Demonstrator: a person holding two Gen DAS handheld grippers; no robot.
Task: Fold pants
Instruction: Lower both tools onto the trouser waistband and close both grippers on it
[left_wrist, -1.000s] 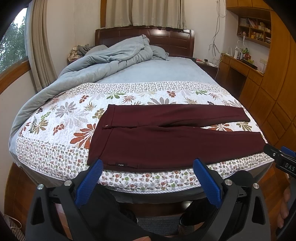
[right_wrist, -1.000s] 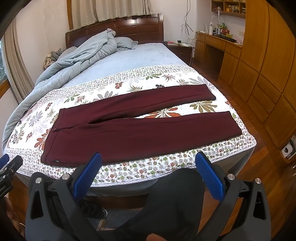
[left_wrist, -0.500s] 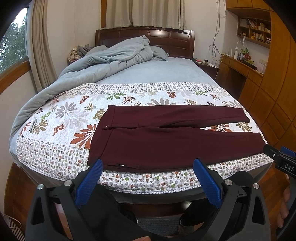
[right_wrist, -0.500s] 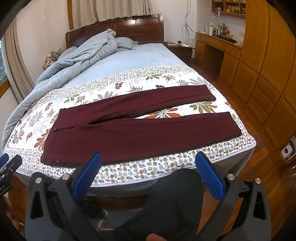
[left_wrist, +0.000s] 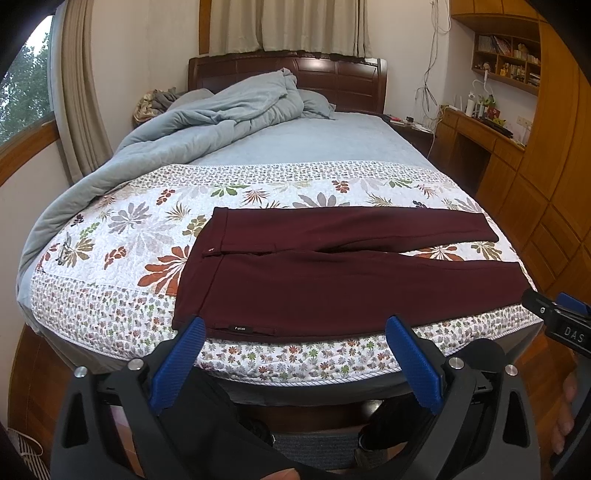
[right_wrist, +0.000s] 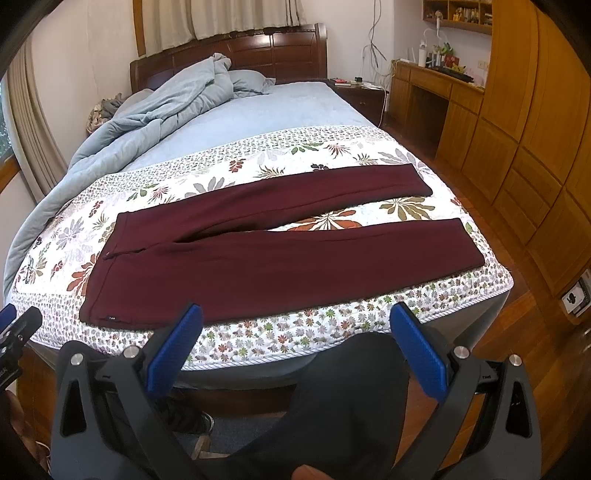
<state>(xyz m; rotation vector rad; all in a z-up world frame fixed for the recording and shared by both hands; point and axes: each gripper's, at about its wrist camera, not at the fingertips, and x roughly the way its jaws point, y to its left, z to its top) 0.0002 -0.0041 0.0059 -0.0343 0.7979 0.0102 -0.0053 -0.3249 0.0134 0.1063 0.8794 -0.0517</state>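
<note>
Pants (left_wrist: 332, 273) lie flat along the bed's (left_wrist: 295, 362) near edge, legs splayed. Both claws, left (left_wrist: 295, 363) and right (right_wrist: 295, 350), hang wide apart, empty. Pinch waistband and hem corners together to fold evenly.

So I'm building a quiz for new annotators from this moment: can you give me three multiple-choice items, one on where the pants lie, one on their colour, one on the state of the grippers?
1. Where do the pants lie?
A. flat on the floral quilt at the foot of the bed
B. bunched on the grey duvet
C. on the wooden floor

2. What colour are the pants?
A. navy
B. maroon
C. beige

3. What state are the left gripper and right gripper in?
A. both shut on the pants
B. one open, one shut
C. both open, holding nothing

Answers:
1 A: waistband and both legs are spread across the flowered cover.
2 B: the cloth is dark red throughout in both views.
3 C: each view shows its blue pads wide apart, short of the fabric.
</note>
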